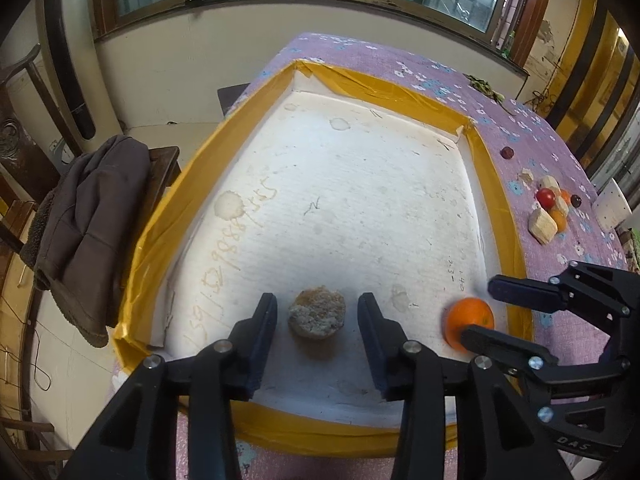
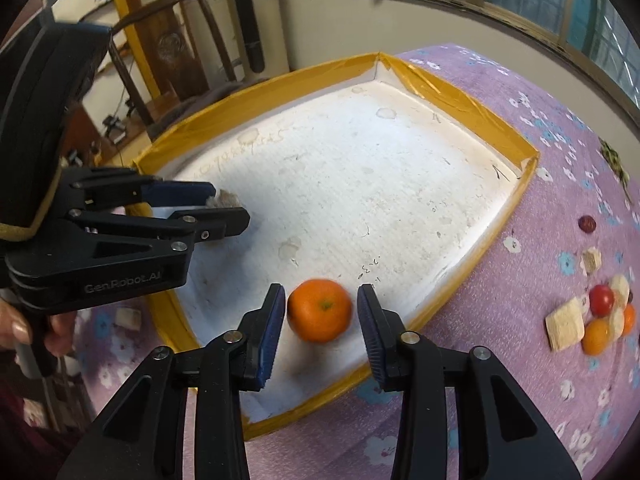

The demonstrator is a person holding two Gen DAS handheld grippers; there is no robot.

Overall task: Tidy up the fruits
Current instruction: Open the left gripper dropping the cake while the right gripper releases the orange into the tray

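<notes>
A white foam tray with a yellow-taped rim (image 1: 172, 208) (image 2: 500, 140) lies on a purple flowered cloth. Near its front edge a round, brownish, rough-skinned fruit piece (image 1: 317, 317) (image 2: 227, 199) rests on the tray floor between the fingers of my left gripper (image 1: 316, 320) (image 2: 231, 205). The pads stand apart from it on both sides. An orange (image 2: 320, 310) (image 1: 470, 320) sits in the tray's near right corner between the fingers of my right gripper (image 2: 322, 314) (image 1: 476, 309), with a narrow gap at each pad. Both grippers are open.
A pile of a red cherry tomato (image 1: 545, 197) (image 2: 601, 299), small oranges and pale chunks lies on the cloth right of the tray. A dark red berry (image 1: 507, 153) (image 2: 587, 224) lies apart. A jacket-draped chair (image 1: 80, 220) stands left. A hand (image 2: 24, 328) holds the left gripper.
</notes>
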